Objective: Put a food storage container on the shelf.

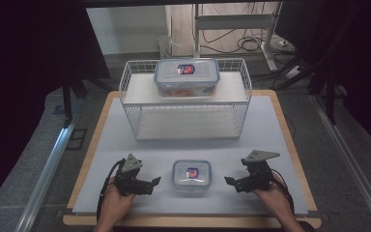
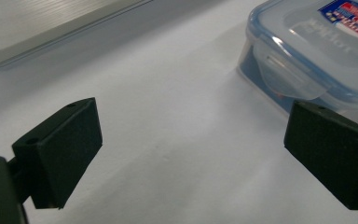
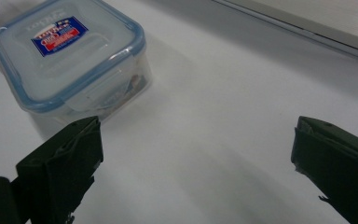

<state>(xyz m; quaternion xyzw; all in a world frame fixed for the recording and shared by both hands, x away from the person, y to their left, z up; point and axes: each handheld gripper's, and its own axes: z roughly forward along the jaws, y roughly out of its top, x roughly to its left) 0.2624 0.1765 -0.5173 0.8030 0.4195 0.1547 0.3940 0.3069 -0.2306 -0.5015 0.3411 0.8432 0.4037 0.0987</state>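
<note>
A small clear food container with a blue-rimmed lid and a red-blue label lies on the white mat near the front edge. My left gripper rests on the mat just left of it, open, jaws pointing at it. In the left gripper view the small container sits past the right jaw with its side latch facing me. My right gripper stands open on the container's right; the small container shows at upper left in the right gripper view. Nothing is between either pair of jaws.
A white wire rack stands at the back middle of the mat, with a larger lidded container on its upper shelf. The wooden table edge runs along the front. Metal rails flank both sides.
</note>
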